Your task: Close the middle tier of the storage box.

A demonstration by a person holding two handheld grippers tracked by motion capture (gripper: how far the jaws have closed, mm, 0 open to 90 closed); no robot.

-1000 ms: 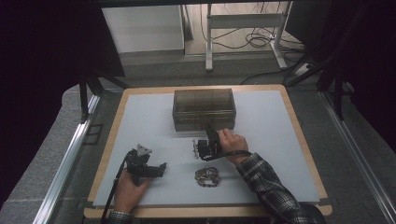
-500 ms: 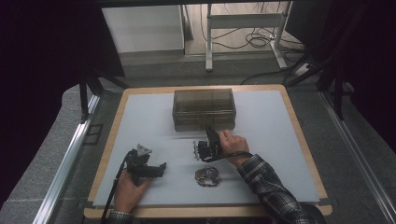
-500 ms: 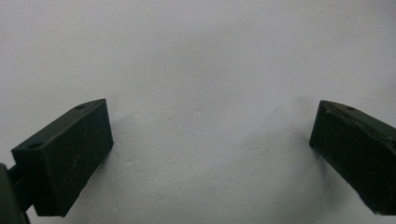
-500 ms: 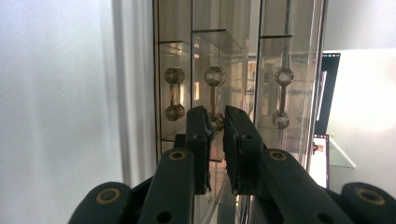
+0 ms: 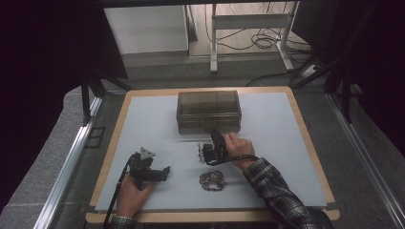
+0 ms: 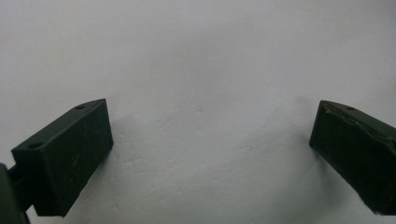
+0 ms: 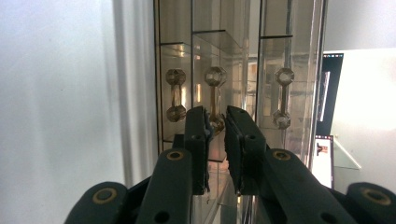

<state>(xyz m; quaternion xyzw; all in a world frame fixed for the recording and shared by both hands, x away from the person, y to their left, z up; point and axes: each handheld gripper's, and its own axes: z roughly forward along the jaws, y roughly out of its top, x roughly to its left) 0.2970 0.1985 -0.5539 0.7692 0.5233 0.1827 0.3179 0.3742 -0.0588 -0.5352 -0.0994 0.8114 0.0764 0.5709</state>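
A smoked clear drawer box (image 5: pixel 208 111) stands at the back middle of the white mat (image 5: pixel 277 143). My right gripper (image 5: pixel 216 137) reaches to its front. In the right gripper view the jaws (image 7: pixel 215 120) stand close on either side of the middle drawer handle (image 7: pixel 215 93), whose near knob sits between the pads; they have just been opening slightly. Two more handles (image 7: pixel 175 95) (image 7: pixel 283 97) flank it. My left gripper (image 5: pixel 164 172) rests on the mat at the front left, open, with nothing but bare mat between its jaws (image 6: pixel 210 154).
A small beaded bracelet (image 5: pixel 212 180) lies on the mat just in front of the right hand. A small pale item (image 5: pixel 200 150) lies left of the right gripper. The mat sits on a wood-edged board (image 5: pixel 305 129); cables and a metal frame (image 5: pixel 248 21) are on the floor beyond.
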